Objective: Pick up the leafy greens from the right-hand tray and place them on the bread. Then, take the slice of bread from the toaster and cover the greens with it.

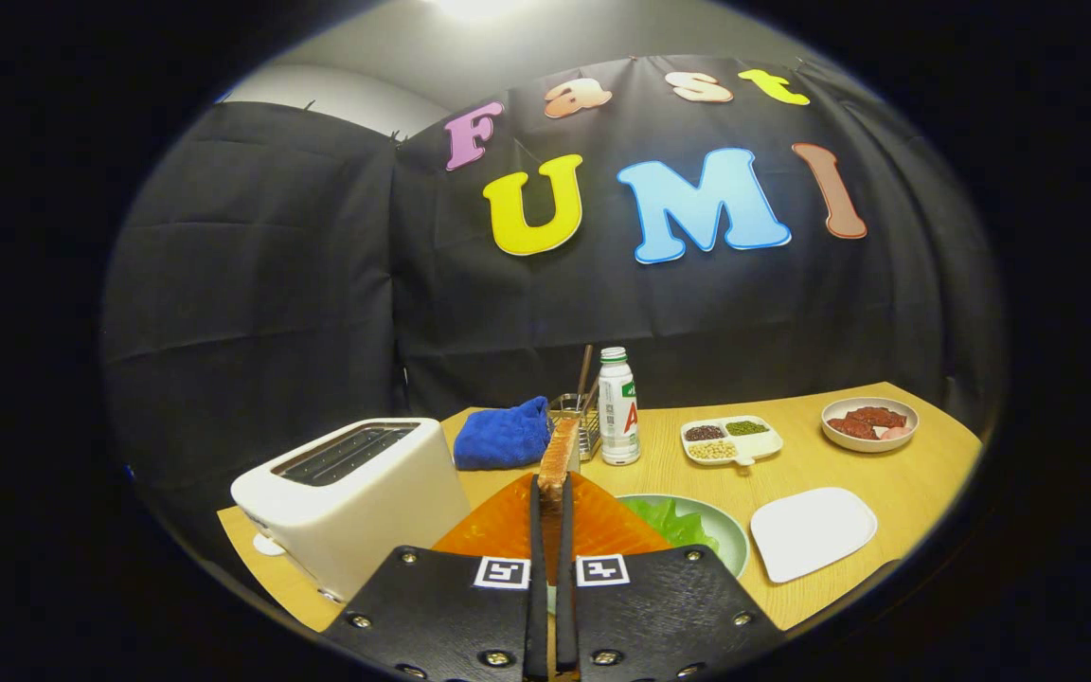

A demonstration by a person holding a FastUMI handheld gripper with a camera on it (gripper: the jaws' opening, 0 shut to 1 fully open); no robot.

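Tongs [550,493] clamp one bread slice [559,457] beside one toaster [356,497].

One white two-slot toaster [351,493], one blue folded cloth [505,434], one white plastic bottle [617,407], one toasted bread slice [560,455], one white rectangular tray [813,531].

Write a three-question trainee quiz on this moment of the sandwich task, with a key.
1. True or false: the gripper is shut on the bread slice.
2. What lies on the green plate beyond the fingers? A) leafy greens B) beans C) meat
3. Fill in: the blue cloth lies between the toaster and the ____.

Key: 1 true, the slice stands on edge between both fingers, above the orange mat; 2 A; 3 bottle.
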